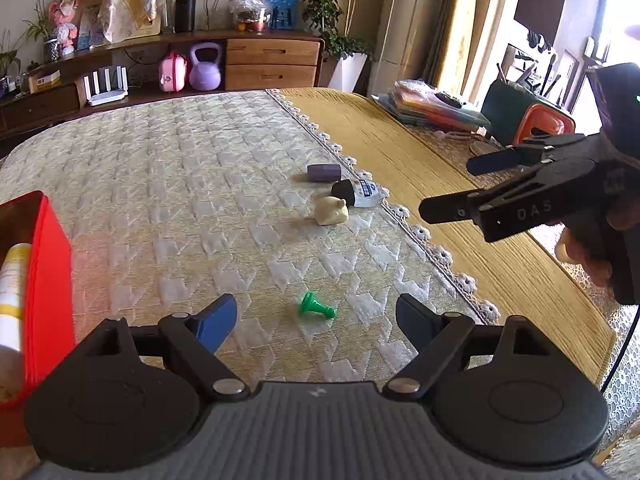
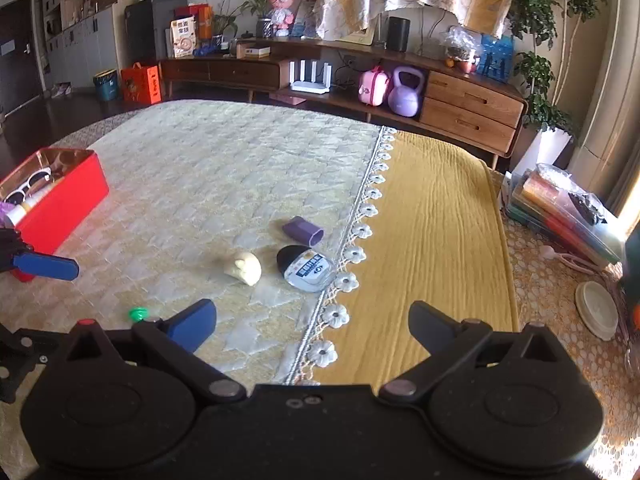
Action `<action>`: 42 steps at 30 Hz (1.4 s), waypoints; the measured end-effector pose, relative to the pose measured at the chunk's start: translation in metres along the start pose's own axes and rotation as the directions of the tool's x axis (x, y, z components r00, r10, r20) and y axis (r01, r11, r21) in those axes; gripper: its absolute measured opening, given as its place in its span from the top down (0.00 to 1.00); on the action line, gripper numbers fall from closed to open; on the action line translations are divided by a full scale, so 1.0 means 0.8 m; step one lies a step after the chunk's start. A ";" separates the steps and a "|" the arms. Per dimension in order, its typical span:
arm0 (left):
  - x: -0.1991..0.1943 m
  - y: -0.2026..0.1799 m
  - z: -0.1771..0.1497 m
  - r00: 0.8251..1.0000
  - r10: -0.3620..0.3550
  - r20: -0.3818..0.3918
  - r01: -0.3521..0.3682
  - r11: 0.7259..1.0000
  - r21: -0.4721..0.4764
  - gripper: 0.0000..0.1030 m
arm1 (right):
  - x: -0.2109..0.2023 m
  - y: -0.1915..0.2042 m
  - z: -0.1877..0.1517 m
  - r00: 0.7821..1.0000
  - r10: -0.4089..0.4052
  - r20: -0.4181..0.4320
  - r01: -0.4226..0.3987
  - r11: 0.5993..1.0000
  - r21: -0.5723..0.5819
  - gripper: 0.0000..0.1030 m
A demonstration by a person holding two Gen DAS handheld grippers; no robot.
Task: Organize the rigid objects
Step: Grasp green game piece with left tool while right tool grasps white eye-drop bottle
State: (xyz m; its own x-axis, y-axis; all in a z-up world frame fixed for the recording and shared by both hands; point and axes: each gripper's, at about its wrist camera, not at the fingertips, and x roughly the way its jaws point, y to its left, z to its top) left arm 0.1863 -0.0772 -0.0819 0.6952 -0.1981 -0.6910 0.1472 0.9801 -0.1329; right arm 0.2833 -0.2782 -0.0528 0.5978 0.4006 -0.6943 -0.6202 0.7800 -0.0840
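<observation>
A green chess pawn (image 1: 317,306) lies on its side on the quilted cloth, just ahead of my open, empty left gripper (image 1: 316,318). Farther off lie a cream animal figure (image 1: 331,210), a black-capped clear case (image 1: 359,193) and a purple block (image 1: 324,172). My right gripper (image 2: 312,326) is open and empty, above the cloth's lace edge; it also shows in the left wrist view (image 1: 452,188). In the right wrist view the figure (image 2: 244,267), case (image 2: 306,267), block (image 2: 303,231) and pawn (image 2: 138,314) lie ahead. A red box (image 2: 68,196) at the left holds sunglasses and a tube.
The red box (image 1: 48,280) stands close on the left of my left gripper. A yellow cloth (image 2: 432,216) covers the table's right part. Stacked folders (image 2: 560,208) and a white lid (image 2: 596,312) lie at the right edge. A wooden sideboard (image 2: 400,92) stands behind.
</observation>
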 end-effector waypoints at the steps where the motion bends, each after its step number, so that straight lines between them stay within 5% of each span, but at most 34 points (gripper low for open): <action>1: 0.006 -0.002 -0.001 1.000 -0.002 -0.004 0.002 1.000 0.008 0.16 | 0.007 -0.003 0.001 1.000 0.001 -0.002 -0.001 1.000 -0.007 0.03; 15: 0.053 -0.006 -0.010 1.000 0.010 -0.020 -0.009 0.997 0.080 0.16 | 0.082 -0.013 0.011 0.997 0.074 -0.032 -0.077 0.989 -0.123 0.28; 26: 0.053 -0.023 -0.017 0.999 0.018 0.031 -0.023 0.984 0.175 0.64 | 0.102 -0.012 0.019 0.994 0.107 -0.009 -0.108 0.988 -0.111 0.51; 31: 0.050 -0.023 -0.017 0.999 0.013 0.035 -0.019 0.983 0.181 0.77 | 0.098 -0.010 0.015 0.995 0.095 0.009 -0.094 0.993 -0.075 0.54; 42: 0.036 -0.011 -0.016 1.000 0.023 0.019 -0.025 0.991 0.130 0.77 | 0.078 0.014 -0.001 1.000 -0.011 0.008 0.011 1.000 0.012 0.55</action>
State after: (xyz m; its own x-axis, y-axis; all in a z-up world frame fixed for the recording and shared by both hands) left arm 0.1955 -0.0911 -0.1097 0.7119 -0.1755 -0.6800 0.2198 0.9753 -0.0217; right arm 0.3129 -0.2445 -0.0974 0.6091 0.3957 -0.6873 -0.6073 0.7901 -0.0834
